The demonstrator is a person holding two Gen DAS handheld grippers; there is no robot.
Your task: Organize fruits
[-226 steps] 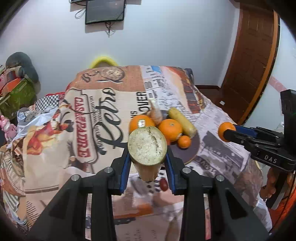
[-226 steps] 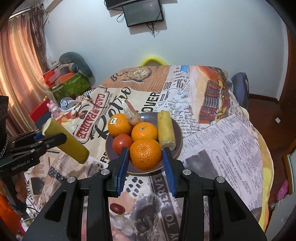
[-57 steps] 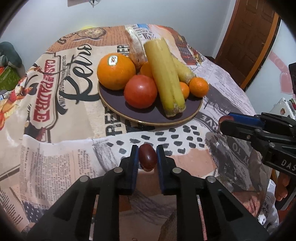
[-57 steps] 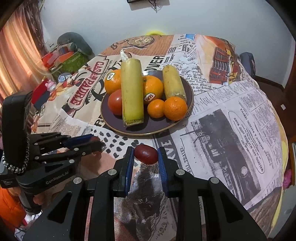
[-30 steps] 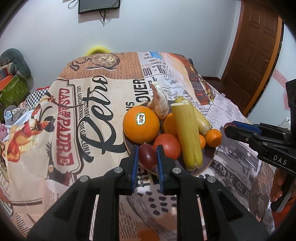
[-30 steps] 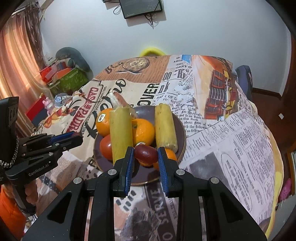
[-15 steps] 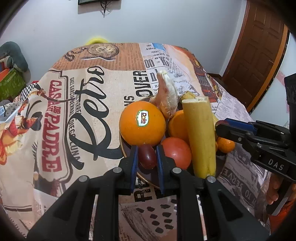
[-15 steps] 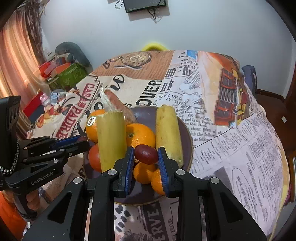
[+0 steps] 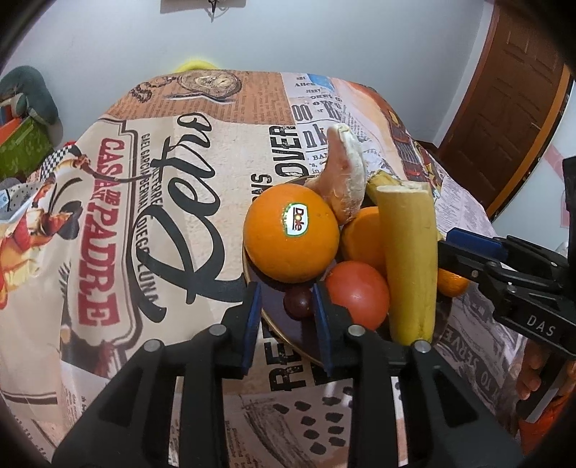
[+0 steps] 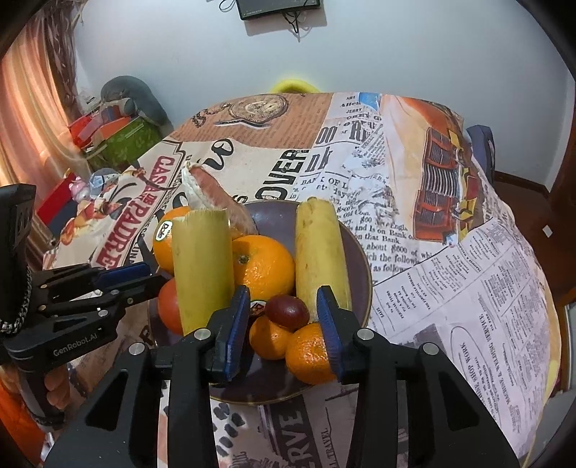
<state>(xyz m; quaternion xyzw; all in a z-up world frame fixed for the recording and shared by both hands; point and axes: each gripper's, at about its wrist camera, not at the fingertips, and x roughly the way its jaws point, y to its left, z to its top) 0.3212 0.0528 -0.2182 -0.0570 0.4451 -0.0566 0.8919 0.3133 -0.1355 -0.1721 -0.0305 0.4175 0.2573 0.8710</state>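
Observation:
A dark purple plate on the table holds oranges, a tomato, two yellow-green stalk pieces and a pink-white wedge. My left gripper is open over the plate's near edge. A small dark red fruit lies free on the plate between its fingers. My right gripper is open above the plate. Another dark red fruit rests on two small oranges between its fingers.
The table wears a printed newspaper-style cloth. A wooden door stands at the right. Toys and boxes are piled by the curtain at the left. A screen hangs on the far wall.
Both grippers have opened and let go of their dark red fruits, which now rest on the plate. Both grippers have also come closer to the plate.

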